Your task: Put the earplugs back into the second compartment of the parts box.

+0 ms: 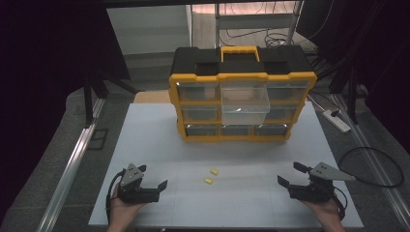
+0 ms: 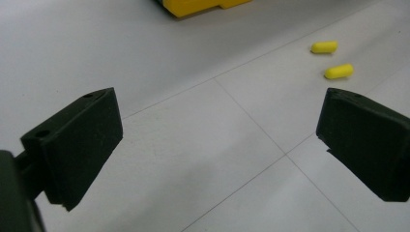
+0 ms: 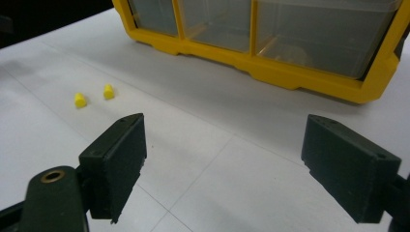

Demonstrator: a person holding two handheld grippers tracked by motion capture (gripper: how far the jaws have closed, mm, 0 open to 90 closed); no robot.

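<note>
Two small yellow earplugs [image 1: 213, 171] [image 1: 208, 181] lie on the white table [image 1: 154, 140] between my two grippers; they show as earplugs [image 2: 324, 47] [image 2: 339, 71] in the left gripper view and as earplugs [image 3: 109, 91] [image 3: 80, 100] in the right gripper view. A yellow and black drawer organizer [image 1: 241, 94] stands at the back, one clear middle drawer [image 1: 245, 104] pulled out. My left gripper [image 1: 153, 177] rests near the front left, open and empty. My right gripper [image 1: 290, 174] rests near the front right, open and empty. Both sets of jaws stand wide in their own views.
The organizer's yellow base [image 3: 270, 67] fills the far side ahead of the right gripper. A power strip [image 1: 337, 120] and a looped black cable [image 1: 377, 166] lie on the floor at the right. A metal rail [image 1: 72, 164] runs along the left of the table.
</note>
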